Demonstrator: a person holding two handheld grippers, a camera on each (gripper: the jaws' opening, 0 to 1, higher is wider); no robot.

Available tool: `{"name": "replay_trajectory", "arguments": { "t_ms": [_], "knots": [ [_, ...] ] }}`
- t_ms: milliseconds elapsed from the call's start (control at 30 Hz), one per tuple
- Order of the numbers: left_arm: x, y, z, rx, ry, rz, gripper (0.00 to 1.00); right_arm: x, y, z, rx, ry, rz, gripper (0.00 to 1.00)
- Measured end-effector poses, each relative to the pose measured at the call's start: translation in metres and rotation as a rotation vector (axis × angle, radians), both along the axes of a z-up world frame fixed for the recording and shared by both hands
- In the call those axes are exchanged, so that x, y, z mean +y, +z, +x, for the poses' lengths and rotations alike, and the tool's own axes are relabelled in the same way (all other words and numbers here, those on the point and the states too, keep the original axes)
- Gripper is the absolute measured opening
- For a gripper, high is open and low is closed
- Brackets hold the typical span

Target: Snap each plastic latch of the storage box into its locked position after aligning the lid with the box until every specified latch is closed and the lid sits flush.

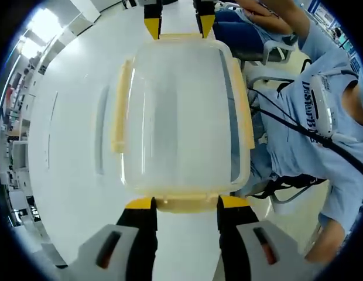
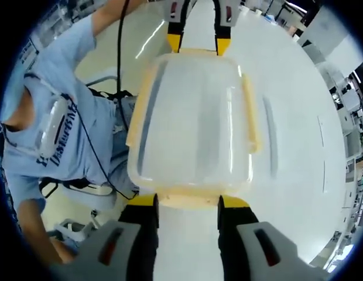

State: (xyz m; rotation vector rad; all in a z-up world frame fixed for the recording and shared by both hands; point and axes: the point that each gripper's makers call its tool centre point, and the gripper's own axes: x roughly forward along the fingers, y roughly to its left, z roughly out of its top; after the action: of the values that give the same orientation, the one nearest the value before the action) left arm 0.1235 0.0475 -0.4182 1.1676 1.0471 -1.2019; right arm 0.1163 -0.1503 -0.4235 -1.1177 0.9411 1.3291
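Note:
A clear storage box [image 1: 181, 117] with its lid on lies on the white table [image 1: 70, 146], and cream latches run along its long sides [image 1: 119, 108]. My left gripper [image 1: 186, 203] stands open at the near end, its yellow-tipped jaws on either side of the end latch [image 1: 184, 206]. At the far end the right gripper [image 1: 179, 26] straddles the opposite latch. In the right gripper view the same box [image 2: 193, 117] lies ahead. My right gripper [image 2: 187, 201] is open around its end latch [image 2: 187, 204], and the left gripper [image 2: 199, 38] is at the far end.
A person in a light blue shirt [image 1: 322, 117] sits beside the table, on the right in the left gripper view and on the left [image 2: 58, 117] in the right gripper view. Cables hang by a chair [image 2: 82, 196]. Bare tabletop [image 2: 298, 117] stretches on the box's other side.

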Motion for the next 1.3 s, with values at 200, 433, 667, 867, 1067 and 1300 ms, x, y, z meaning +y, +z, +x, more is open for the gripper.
{"name": "replay_trajectory", "arguments": {
  "t_ms": [200,433,667,867,1067,1300],
  "knots": [
    [0.001,0.0,0.004,-0.004,0.005,0.0,0.39,0.001,-0.001,0.005,-0.007,0.003,0.01,0.37],
    [0.0,-0.004,0.013,0.001,0.01,-0.004,0.39,0.001,-0.001,0.013,-0.011,-0.009,0.006,0.37],
    [0.0,-0.005,0.02,-0.005,0.017,0.018,0.39,0.002,-0.003,0.022,-0.01,-0.017,0.017,0.37],
    [0.0,-0.005,0.029,-0.008,0.027,0.048,0.39,0.003,-0.003,0.029,-0.017,-0.025,0.023,0.37],
    [-0.003,-0.003,0.039,-0.008,0.038,0.034,0.39,0.0,-0.006,0.041,-0.031,-0.036,0.018,0.37],
    [-0.003,-0.002,0.045,-0.005,0.04,0.033,0.39,0.0,-0.004,0.047,-0.037,-0.043,0.015,0.37]
  ]
}}
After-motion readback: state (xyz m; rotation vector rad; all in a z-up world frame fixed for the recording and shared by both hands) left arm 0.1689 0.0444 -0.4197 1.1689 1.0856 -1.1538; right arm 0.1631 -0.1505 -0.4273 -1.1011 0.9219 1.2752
